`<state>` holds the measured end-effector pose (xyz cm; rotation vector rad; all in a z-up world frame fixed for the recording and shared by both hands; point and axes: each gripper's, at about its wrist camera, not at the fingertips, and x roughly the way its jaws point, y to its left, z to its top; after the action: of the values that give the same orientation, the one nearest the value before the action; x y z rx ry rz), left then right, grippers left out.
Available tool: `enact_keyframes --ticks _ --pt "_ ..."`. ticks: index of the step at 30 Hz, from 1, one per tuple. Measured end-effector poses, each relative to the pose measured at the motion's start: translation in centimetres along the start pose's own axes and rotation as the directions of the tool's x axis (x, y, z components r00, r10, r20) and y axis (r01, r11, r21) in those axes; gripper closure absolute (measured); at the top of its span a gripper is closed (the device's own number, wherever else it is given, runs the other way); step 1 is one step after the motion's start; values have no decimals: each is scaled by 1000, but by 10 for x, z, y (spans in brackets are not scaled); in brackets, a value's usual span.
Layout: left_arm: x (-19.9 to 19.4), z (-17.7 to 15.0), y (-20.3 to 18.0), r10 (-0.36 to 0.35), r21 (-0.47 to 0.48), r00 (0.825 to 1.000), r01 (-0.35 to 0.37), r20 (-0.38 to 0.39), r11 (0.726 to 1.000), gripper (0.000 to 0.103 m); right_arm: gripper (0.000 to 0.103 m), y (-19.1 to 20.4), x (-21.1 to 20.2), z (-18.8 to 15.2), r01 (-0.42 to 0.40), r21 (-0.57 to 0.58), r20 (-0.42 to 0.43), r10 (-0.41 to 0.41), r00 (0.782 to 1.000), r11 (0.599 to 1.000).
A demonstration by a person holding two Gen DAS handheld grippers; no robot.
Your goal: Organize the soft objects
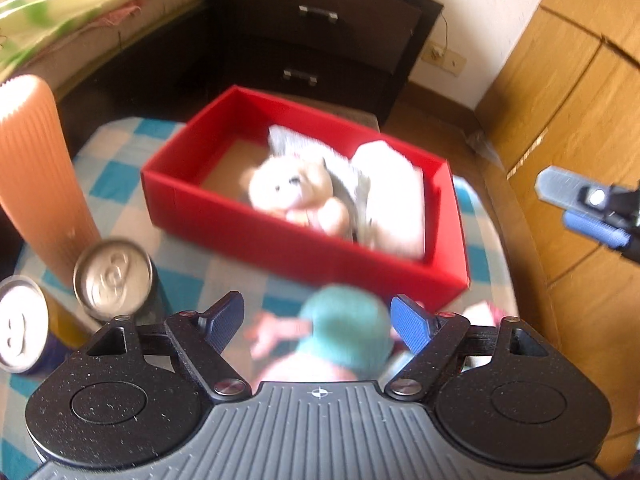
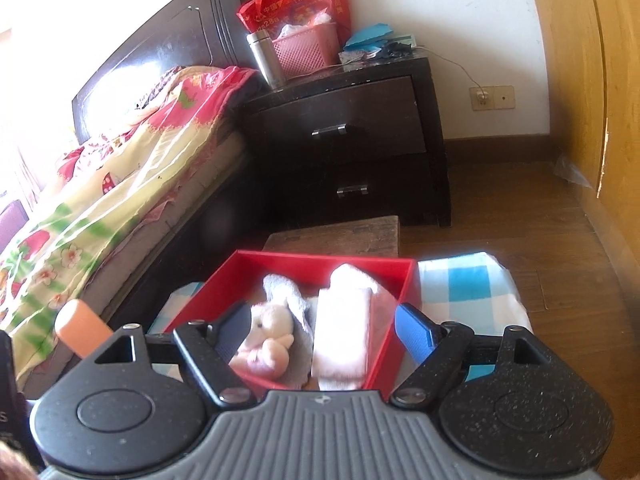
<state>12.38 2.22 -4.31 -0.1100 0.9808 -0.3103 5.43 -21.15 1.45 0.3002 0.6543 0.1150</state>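
Evidently the red box (image 1: 304, 240) serves as the collecting place: a plush bear (image 1: 294, 190), a grey cloth (image 1: 288, 140) under it and a folded white towel (image 1: 394, 196) already lie inside, packed side by side to leave the near-left corner free. One soft doll (image 1: 344, 336) with a teal cap is outside it, on the checked desk (image 1: 120, 136) just before the box. The left gripper (image 1: 318, 322) hangs over the doll with fingers wide apart, holding nothing, probably lining up to grasp it. The right gripper (image 2: 320, 330) waits above the box, fingers spread and empty. Two cans (image 1: 114, 276) and an orange vase (image 1: 36, 168) stand aside, being hard things.
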Motion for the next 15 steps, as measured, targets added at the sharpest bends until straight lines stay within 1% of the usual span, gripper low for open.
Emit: enact_keyframes --ticks 2,6,9,15 --pt "1 -8 -2 3 15 1000 -3 -18 1000 24 45 -1 -8 -4 10 -12 -1 -10 1000 1000" --pt "5 -18 -3 7 32 999 -5 -46 999 24 45 -9 -19 -13 22 0 -14 -22 1000 1000" --pt "8 -24 -3 4 40 998 -1 -65 999 24 44 -16 -22 -23 28 17 -40 -28 999 999" --pt "22 -32 -2 27 57 993 -20 -119 998 24 44 -23 -21 -40 34 18 -96 -32 995 999"
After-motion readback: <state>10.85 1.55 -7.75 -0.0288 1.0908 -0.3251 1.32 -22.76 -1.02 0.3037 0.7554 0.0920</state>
